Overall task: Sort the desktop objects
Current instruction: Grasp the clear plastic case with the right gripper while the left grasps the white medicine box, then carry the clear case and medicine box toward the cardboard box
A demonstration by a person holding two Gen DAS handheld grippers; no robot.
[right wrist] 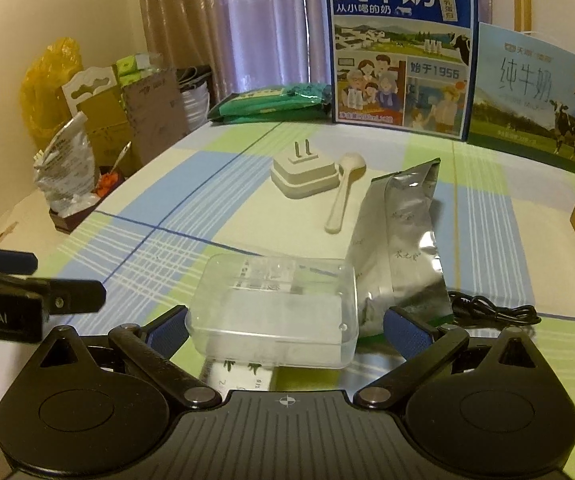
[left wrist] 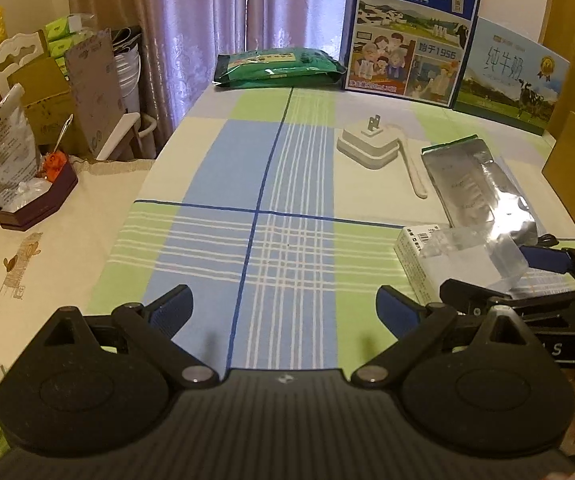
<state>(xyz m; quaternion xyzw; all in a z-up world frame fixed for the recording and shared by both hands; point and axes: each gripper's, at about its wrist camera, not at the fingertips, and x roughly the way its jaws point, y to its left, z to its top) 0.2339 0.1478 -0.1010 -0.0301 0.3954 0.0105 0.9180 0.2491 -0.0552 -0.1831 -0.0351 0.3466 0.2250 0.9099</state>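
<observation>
Left wrist view: the left gripper (left wrist: pixel 283 312) hangs low over the checked tablecloth (left wrist: pixel 215 168), its blue-padded fingers (left wrist: pixel 171 308) spread wide with nothing between them, pointing toward the tall blue milk carton box (left wrist: pixel 411 28) at the table's far edge. Nearer than that box lie a white plug adapter (left wrist: pixel 369 144), a white spoon (left wrist: pixel 413 168) touching its side and a silver foil pouch (left wrist: pixel 479 184); closer still a clear plastic box (left wrist: pixel 475 256) sits on a white printed carton (left wrist: pixel 415 256), with the right gripper (left wrist: pixel 499 280) reaching in around it from the right. Right wrist view: the right gripper (right wrist: pixel 285 330) is spread wide too, level and low, its fingers (right wrist: pixel 405 334) flanking the clear plastic box (right wrist: pixel 275 308); whether the pads touch its walls cannot be told, and it is not clamped. The foil pouch (right wrist: pixel 403 248) lies just beside the box, between it and the milk carton box (right wrist: pixel 401 48), a black cable (right wrist: pixel 495 308) at the pouch's near end
</observation>
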